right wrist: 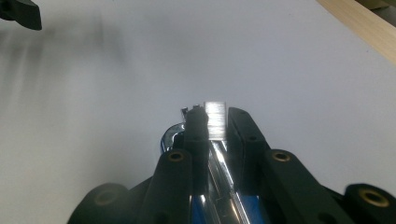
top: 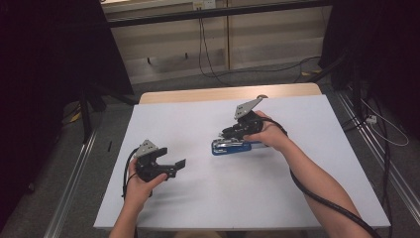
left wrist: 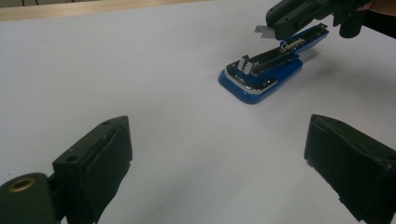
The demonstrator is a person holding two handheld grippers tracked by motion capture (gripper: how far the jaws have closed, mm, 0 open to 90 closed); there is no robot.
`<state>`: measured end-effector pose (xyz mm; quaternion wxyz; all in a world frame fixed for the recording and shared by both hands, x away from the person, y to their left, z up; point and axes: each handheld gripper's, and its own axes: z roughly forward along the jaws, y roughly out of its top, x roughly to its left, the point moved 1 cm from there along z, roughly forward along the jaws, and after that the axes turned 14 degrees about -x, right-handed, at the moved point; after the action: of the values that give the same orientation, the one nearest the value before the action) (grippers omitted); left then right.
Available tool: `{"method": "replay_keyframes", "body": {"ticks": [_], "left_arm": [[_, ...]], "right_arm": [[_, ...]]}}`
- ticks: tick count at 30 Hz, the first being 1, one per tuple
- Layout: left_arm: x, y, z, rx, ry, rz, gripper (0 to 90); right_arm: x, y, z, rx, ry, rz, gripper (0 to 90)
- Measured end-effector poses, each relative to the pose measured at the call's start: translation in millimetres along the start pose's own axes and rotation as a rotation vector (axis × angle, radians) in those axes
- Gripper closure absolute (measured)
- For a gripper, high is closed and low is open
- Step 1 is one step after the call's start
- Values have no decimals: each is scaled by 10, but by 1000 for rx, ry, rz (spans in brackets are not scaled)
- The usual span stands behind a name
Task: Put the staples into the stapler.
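Note:
A blue stapler [top: 231,147] lies on the white table top [top: 198,198], swung open with its chrome staple channel [left wrist: 261,77] bared. My right gripper [top: 224,134] hovers just over the stapler's back end, shut on a short silver strip of staples [right wrist: 215,119] that sticks out past its tips. In the left gripper view the strip [left wrist: 261,30] shows at the front of the right gripper [left wrist: 285,18]. Blue stapler body [right wrist: 170,137] shows beneath the right gripper [right wrist: 215,114]. My left gripper [top: 173,162] rests at the table's left, open [left wrist: 217,128], nothing between its fingers.
The table's wooden back edge [top: 198,94] carries a small round object [top: 261,96]. Cables [top: 213,69] run over the floor behind, and metal rails [top: 74,173] flank both sides. Bare white surface [top: 307,129] lies right of the stapler.

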<state>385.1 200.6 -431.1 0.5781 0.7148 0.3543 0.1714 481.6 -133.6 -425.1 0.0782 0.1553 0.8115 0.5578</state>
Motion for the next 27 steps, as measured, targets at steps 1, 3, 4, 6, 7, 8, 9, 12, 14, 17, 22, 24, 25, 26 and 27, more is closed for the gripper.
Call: {"method": "replay_keyframes", "body": {"ticks": [1,3,4,6,7,8,9,12,14,17,22,24,25,26,27], "left_arm": [[0,-2,1,-2,-1,-1,79],[0,-4,2,-3,-1,-3,79],[0,-5,3,-3,0,-4,79],[1,-6,4,-2,0,-3,79],[1,-6,5,-2,0,-3,79],[0,-7,7,-2,0,-4,79],[1,-7,7,1,-1,-4,79],[0,-9,8,2,-1,0,79],[-2,-7,7,3,0,1,79],[-1,-11,11,5,-1,3,79],[0,-12,11,7,2,6,78],[-4,-14,13,7,1,0,78],[-3,-16,15,8,1,1,78],[-1,-17,16,9,1,1,79],[-1,-19,18,8,2,0,79]], "right_arm": [[2,-4,4,0,5,-1,794],[6,-7,8,3,9,-9,794],[6,-7,8,4,15,-11,794],[7,-3,7,5,17,-11,794],[6,-4,6,8,22,-13,794],[6,-4,7,8,29,-17,794],[4,-4,7,11,28,-19,794],[2,-2,11,12,34,-15,794],[1,-5,17,16,44,-18,794],[3,-16,30,23,48,-17,794],[-7,-23,42,25,55,-23,794],[-11,-23,45,28,57,-24,794],[-15,-23,46,29,57,-26,794],[-16,-25,48,29,61,-26,794],[-16,-27,50,30,62,-29,794]]}}
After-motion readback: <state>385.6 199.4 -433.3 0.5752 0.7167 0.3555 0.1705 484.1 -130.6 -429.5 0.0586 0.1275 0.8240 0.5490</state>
